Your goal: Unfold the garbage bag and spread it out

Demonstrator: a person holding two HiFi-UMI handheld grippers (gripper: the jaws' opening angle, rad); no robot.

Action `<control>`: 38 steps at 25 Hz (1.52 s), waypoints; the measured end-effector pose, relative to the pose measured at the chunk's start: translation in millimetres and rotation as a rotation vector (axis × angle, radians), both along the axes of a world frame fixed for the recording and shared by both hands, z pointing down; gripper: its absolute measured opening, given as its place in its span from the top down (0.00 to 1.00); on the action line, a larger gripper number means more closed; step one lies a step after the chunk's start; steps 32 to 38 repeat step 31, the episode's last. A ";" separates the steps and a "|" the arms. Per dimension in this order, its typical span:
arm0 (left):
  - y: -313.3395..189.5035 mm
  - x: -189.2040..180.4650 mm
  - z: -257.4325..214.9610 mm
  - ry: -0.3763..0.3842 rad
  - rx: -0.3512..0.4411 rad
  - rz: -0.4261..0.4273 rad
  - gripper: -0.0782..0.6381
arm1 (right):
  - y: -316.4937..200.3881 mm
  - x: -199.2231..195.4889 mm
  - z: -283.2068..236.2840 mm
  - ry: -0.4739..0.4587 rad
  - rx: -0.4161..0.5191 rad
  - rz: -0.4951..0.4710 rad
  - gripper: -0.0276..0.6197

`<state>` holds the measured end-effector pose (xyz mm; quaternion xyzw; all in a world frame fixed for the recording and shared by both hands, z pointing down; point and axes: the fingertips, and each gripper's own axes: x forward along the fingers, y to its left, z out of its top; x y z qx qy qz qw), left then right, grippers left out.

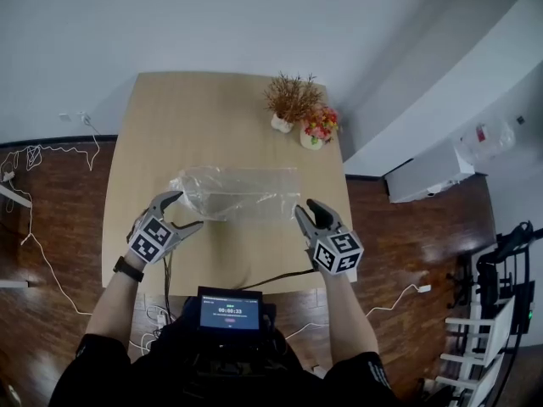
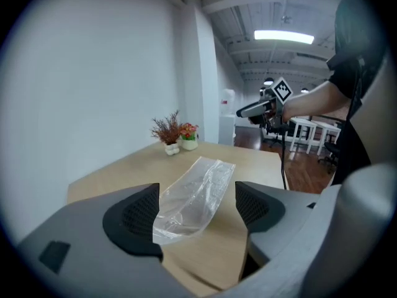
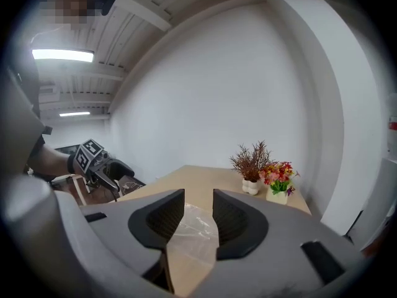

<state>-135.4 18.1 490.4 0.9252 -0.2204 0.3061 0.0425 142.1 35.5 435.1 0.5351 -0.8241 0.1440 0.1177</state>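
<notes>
A clear plastic garbage bag [image 1: 237, 192] lies flat on the light wooden table [image 1: 204, 108], stretched left to right. My left gripper [image 1: 188, 210] hovers just off the bag's left end, open wide, nothing between its pads. My right gripper [image 1: 306, 207] is just off the bag's right end, jaws apart by a narrower gap and empty. In the left gripper view the bag [image 2: 195, 194] shows on the table beyond my left gripper [image 2: 197, 211], with the right gripper [image 2: 251, 110] raised behind. In the right gripper view the bag [image 3: 195, 228] lies below my right gripper [image 3: 198, 216].
A dried plant in a white pot [image 1: 291, 102] and a small pot of flowers [image 1: 318, 128] stand at the table's far right. A small screen [image 1: 229, 310] sits at my chest. Cables [image 1: 34, 155] lie on the wooden floor at the left.
</notes>
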 end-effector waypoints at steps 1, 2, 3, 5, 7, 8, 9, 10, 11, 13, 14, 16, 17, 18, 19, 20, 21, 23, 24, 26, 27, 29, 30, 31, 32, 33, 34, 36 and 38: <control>9.0 1.3 -4.8 0.021 -0.005 -0.013 0.34 | 9.6 -0.2 -0.2 -0.006 0.002 -0.002 0.70; 18.5 2.5 -8.0 0.036 -0.008 -0.027 0.34 | 19.5 0.0 0.1 -0.012 0.003 -0.004 0.70; 29.0 3.7 -10.0 0.044 -0.009 -0.038 0.34 | 29.9 0.3 0.5 -0.018 0.003 -0.006 0.71; 53.0 6.2 -12.3 0.043 -0.007 -0.050 0.34 | 52.0 0.2 1.4 -0.029 0.003 -0.014 0.71; 77.0 9.1 -14.9 0.040 -0.002 -0.056 0.34 | 73.0 0.1 1.5 -0.043 0.002 -0.024 0.72; 88.2 10.8 -16.0 0.040 -0.002 -0.059 0.34 | 82.3 0.1 1.7 -0.049 0.002 -0.028 0.72; 98.5 12.3 -16.8 0.041 -0.002 -0.062 0.34 | 90.5 0.1 1.9 -0.053 0.002 -0.031 0.72; 108.0 13.5 -17.6 0.043 -0.003 -0.067 0.34 | 97.9 -0.1 1.8 -0.055 0.004 -0.034 0.72; 117.1 14.5 -18.2 0.047 -0.003 -0.071 0.34 | 104.9 -0.4 1.5 -0.057 0.008 -0.035 0.73; 134.0 16.2 -18.5 0.058 -0.007 -0.081 0.34 | 118.6 -1.4 -0.1 -0.062 0.019 -0.037 0.73; 141.7 16.9 -17.9 0.064 -0.011 -0.086 0.34 | 125.1 -2.1 -1.2 -0.066 0.026 -0.039 0.73; 155.2 18.1 -16.3 0.070 -0.017 -0.098 0.34 | 136.5 -3.6 -4.0 -0.078 0.038 -0.045 0.73; 161.2 19.9 -17.3 0.074 -0.016 -0.101 0.34 | 141.4 -4.2 -5.7 -0.084 0.045 -0.047 0.73; 166.9 22.0 -19.1 0.079 -0.012 -0.102 0.34 | 145.8 -4.8 -7.7 -0.088 0.052 -0.048 0.73; 172.0 23.7 -20.9 0.084 -0.007 -0.104 0.34 | 150.1 -5.8 -9.5 -0.092 0.058 -0.050 0.73; 177.0 24.7 -22.5 0.091 -0.004 -0.107 0.34 | 154.3 -7.3 -10.9 -0.094 0.064 -0.054 0.73; 181.9 25.5 -23.6 0.097 -0.003 -0.110 0.34 | 158.5 -9.2 -11.9 -0.094 0.068 -0.058 0.73; 191.5 27.4 -24.0 0.106 -0.004 -0.113 0.34 | 166.4 -13.0 -13.1 -0.094 0.074 -0.067 0.73; 195.4 28.7 -23.8 0.107 -0.004 -0.112 0.34 | 169.6 -14.4 -13.8 -0.096 0.078 -0.071 0.73; 200.9 31.3 -24.1 0.109 0.001 -0.111 0.34 | 174.5 -16.2 -15.2 -0.102 0.085 -0.076 0.73; 203.1 32.5 -24.3 0.111 0.005 -0.112 0.34 | 176.6 -16.8 -15.6 -0.104 0.088 -0.079 0.74; 207.1 33.3 -24.8 0.111 0.015 -0.116 0.34 | 181.1 -18.3 -16.1 -0.107 0.094 -0.085 0.74; 209.1 33.1 -25.0 0.109 0.020 -0.119 0.34 | 183.5 -19.3 -16.3 -0.108 0.096 -0.088 0.74; 211.1 32.8 -25.1 0.108 0.025 -0.121 0.34 | 186.0 -20.3 -16.5 -0.109 0.097 -0.091 0.74; 211.1 32.8 -25.1 0.108 0.025 -0.121 0.34 | 186.0 -20.3 -16.5 -0.109 0.097 -0.091 0.74; 211.1 32.8 -25.1 0.108 0.025 -0.121 0.34 | 186.0 -20.3 -16.5 -0.109 0.097 -0.091 0.74; 211.1 32.8 -25.1 0.108 0.025 -0.121 0.34 | 186.0 -20.3 -16.5 -0.109 0.097 -0.091 0.74; 211.1 32.8 -25.1 0.108 0.025 -0.121 0.34 | 186.0 -20.3 -16.5 -0.109 0.097 -0.091 0.74; 211.1 32.8 -25.1 0.108 0.025 -0.121 0.34 | 186.0 -20.3 -16.5 -0.109 0.097 -0.091 0.74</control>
